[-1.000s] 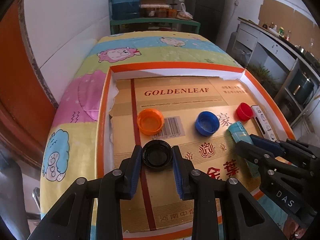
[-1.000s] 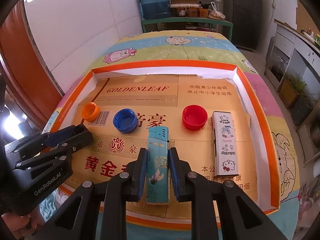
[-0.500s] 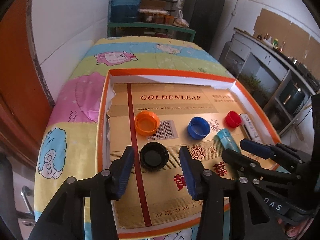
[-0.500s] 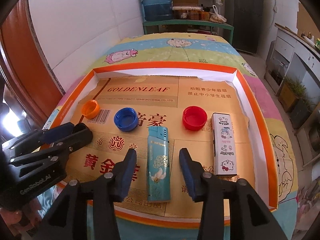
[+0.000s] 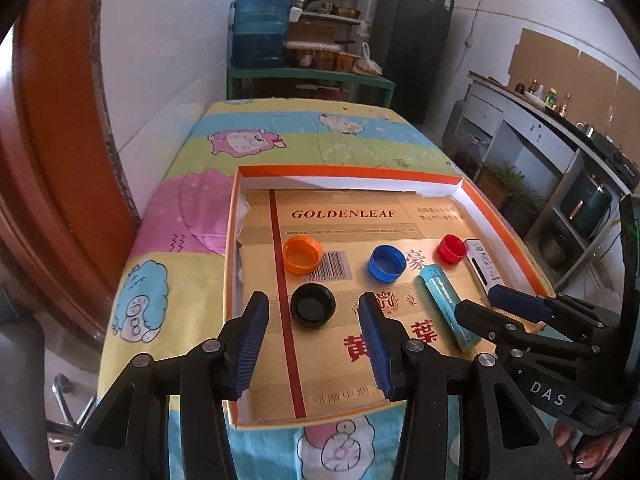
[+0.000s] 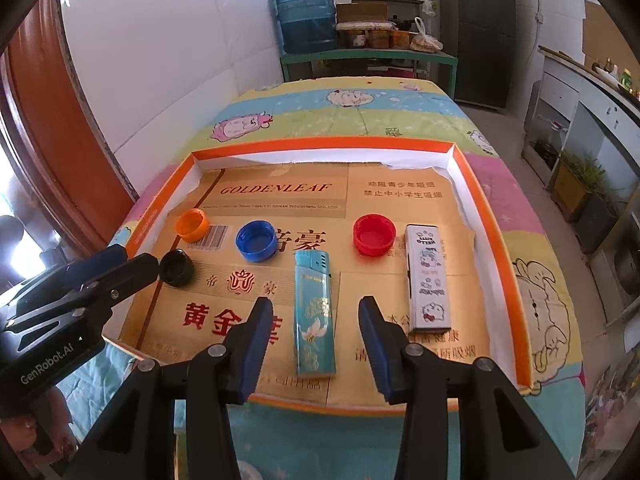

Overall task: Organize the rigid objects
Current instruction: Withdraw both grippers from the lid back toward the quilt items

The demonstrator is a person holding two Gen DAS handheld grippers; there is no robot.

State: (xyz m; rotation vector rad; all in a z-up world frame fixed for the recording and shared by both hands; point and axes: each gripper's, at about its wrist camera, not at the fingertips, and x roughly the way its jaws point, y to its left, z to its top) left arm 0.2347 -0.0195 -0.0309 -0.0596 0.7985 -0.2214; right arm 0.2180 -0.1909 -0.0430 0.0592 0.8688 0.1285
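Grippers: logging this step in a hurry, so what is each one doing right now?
Left gripper: open, holding nothing; black cap lies free.
Right gripper: open, holding nothing; teal lighter lies free.

The left gripper (image 5: 313, 312) tilts downward, its blue-padded jaws spread apart with nothing pressed between them. The right gripper (image 6: 316, 314) tilts downward alongside it, jaws likewise parted and gripping nothing.

The left tool (image 5: 313, 346) hangs spread above the black cap (image 5: 313, 305), which lies in the orange-rimmed tray (image 5: 344, 170).
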